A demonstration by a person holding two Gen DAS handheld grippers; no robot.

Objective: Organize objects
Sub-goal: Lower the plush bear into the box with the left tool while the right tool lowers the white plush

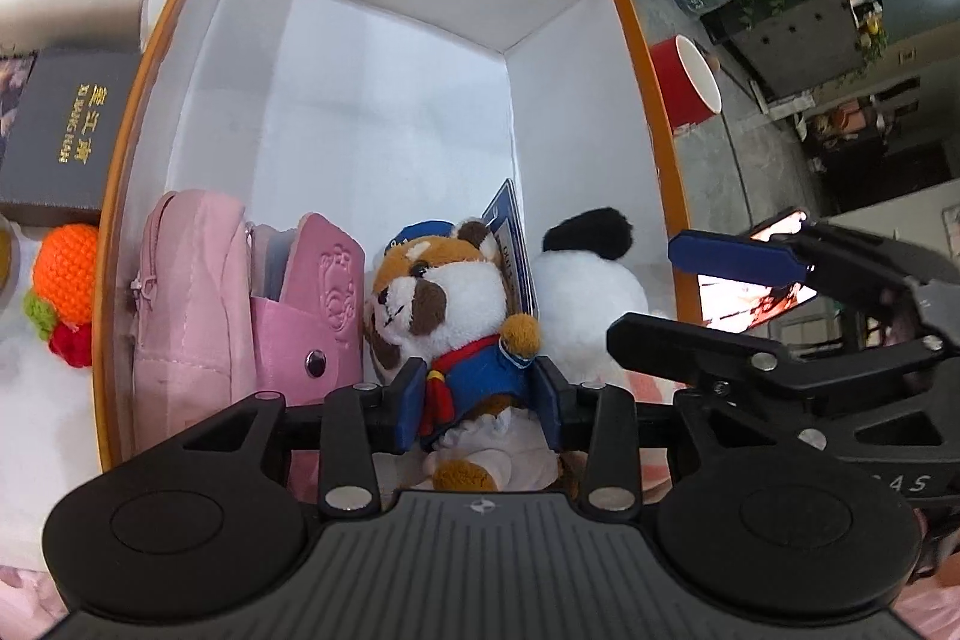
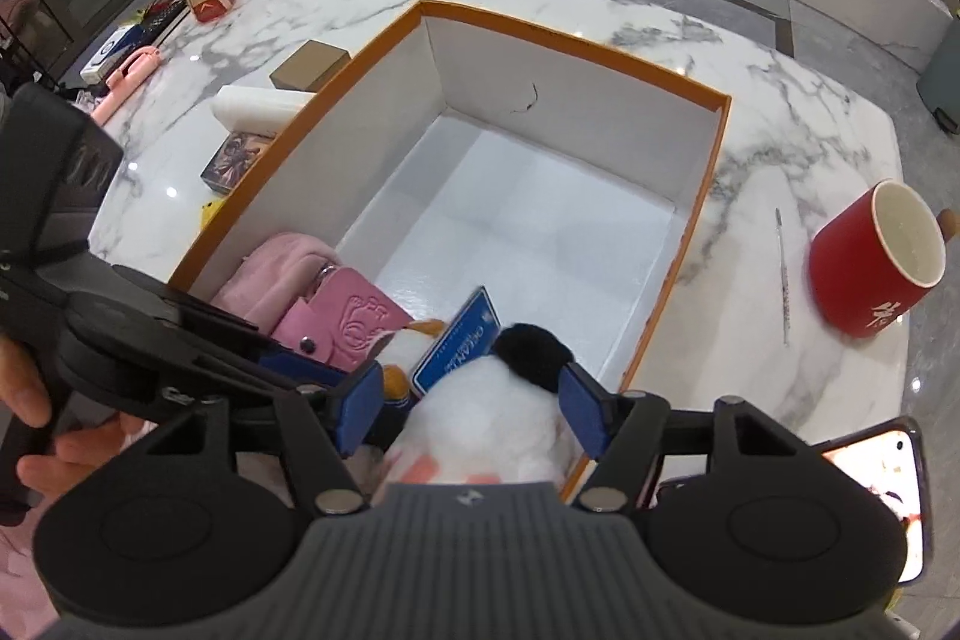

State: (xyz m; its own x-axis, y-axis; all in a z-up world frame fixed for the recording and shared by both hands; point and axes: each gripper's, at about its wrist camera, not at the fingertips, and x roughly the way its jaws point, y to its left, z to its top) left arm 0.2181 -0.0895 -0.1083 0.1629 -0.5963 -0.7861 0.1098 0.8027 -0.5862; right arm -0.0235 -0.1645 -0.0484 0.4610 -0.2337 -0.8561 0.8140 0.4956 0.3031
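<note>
The left gripper brackets the sailor plush at its waist, jaws partly open, pads about touching its blue jacket. The right gripper straddles the white plush, pads just clear. Both toys sit at the box's near end, beside the pink pouches. Soft, light, squashy: best gripped mid-body.
</note>
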